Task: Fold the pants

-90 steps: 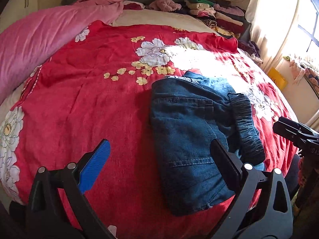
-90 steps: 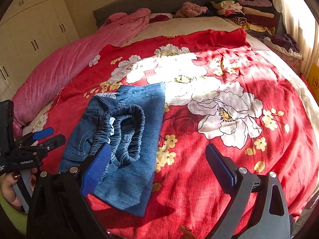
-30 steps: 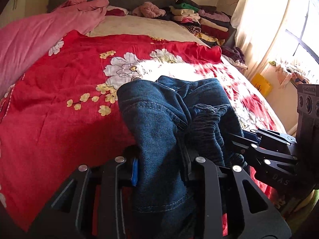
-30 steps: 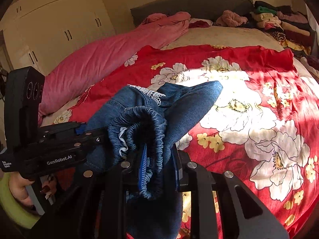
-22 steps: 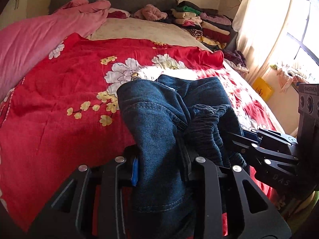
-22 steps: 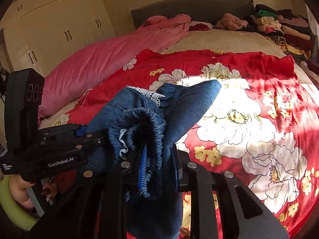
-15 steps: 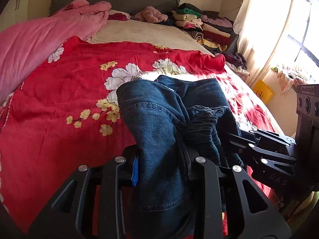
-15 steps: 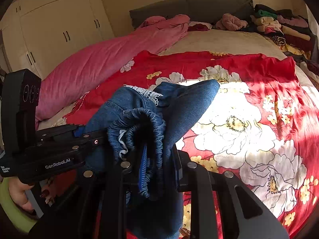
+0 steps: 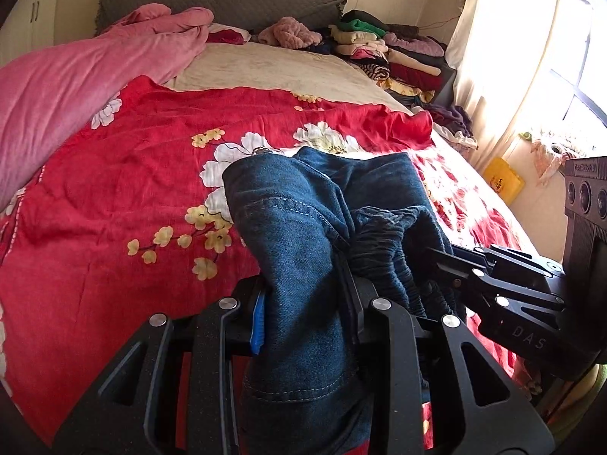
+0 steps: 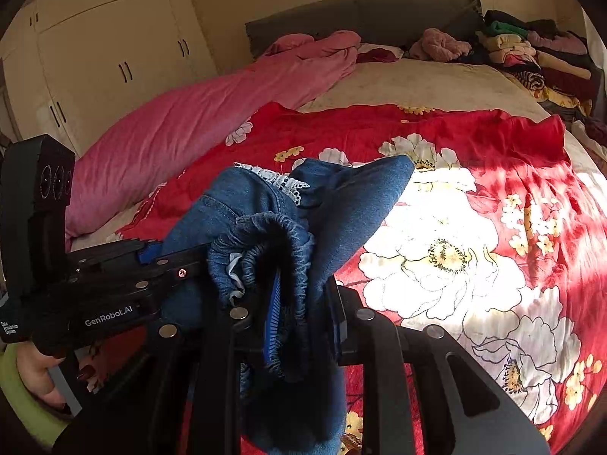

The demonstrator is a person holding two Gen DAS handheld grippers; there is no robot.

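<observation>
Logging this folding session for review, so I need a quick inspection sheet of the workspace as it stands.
Surface: red floral bedspread over the bed, sunlit at the right.
Job's things: jeans bunched and lifted, elastic waistband gathered.
Clutter: pink quilt and stacked folded clothes near the headboard.
Grippers: left gripper shut on the denim; right gripper closing, waistband between its jaws.
Cables: nothing seen.
Surroundings: wardrobe, curtained window.
</observation>
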